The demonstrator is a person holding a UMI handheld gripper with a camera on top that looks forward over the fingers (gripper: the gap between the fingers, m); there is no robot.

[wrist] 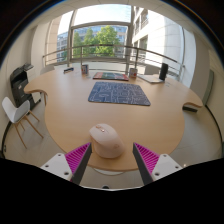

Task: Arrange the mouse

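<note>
Beige mouse (106, 139) is seen lying on the pale wooden round table (70, 105), between the magenta pads (77, 155) | gripper (112, 158) is held wide, gaps visible at both sides of the mouse | a dark patterned mouse mat (119, 93) lies well beyond | a white chair (14, 112) is seen beside the table | windows (100, 35) are seen at the back
</note>
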